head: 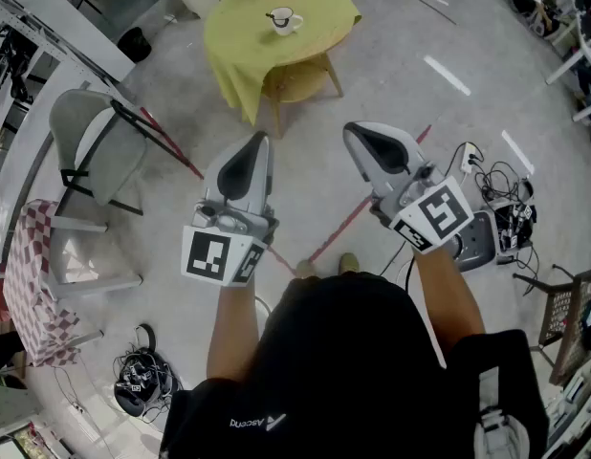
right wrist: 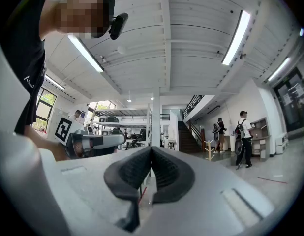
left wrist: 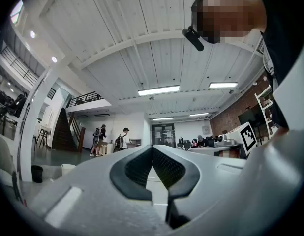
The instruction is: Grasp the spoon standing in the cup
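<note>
White cup (head: 284, 20), upright on round yellow table (head: 236, 38), spoon indiscernible

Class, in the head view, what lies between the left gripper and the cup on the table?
In the head view, only bare grey floor, then the table's wooden leg and yellow-green cloth, separate the left gripper from the cup.

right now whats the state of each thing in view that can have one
left gripper, shut, nothing between the jaws
right gripper, shut, nothing between the jaws
table, standing, top covered
yellow cloth, draped over the table
cup, upright on the cloth, away from both grippers, contents too small to tell
</note>
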A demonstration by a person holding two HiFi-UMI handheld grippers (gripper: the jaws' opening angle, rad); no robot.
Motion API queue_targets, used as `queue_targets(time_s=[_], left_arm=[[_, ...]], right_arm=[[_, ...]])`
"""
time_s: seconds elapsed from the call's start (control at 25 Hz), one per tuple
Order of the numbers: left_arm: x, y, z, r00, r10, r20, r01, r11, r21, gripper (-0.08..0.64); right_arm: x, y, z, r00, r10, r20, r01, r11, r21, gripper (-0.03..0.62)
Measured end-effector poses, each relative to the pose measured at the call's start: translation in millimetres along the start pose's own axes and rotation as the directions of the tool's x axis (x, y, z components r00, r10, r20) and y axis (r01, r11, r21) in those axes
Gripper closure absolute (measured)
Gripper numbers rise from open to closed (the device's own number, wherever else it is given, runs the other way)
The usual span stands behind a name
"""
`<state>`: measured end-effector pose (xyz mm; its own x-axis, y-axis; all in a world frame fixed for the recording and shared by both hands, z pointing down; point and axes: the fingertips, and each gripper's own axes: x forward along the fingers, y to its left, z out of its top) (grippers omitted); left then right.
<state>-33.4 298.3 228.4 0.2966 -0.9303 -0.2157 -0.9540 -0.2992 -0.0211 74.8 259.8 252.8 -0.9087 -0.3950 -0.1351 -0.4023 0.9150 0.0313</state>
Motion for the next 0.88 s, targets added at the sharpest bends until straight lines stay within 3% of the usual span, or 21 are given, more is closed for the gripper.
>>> queue_targets(time_s=[0.16, 0.88], left_arm=[[-6, 11, 0, 1.0, 0.003, -0.001, -0.003, 1.0, -0.009, 0.551], [-15, 97, -16, 0.999, -0.04, -0.002, 0.04, 0.998, -0.039, 0.551]], right_arm=[[10, 11, 1, 1.0, 0.023, 0.017, -0.024, 0.999, 0.023, 0.589], [77, 35, -17, 0.998, -0.054, -0.017, 0.053, 0.997, -0.051, 0.589]])
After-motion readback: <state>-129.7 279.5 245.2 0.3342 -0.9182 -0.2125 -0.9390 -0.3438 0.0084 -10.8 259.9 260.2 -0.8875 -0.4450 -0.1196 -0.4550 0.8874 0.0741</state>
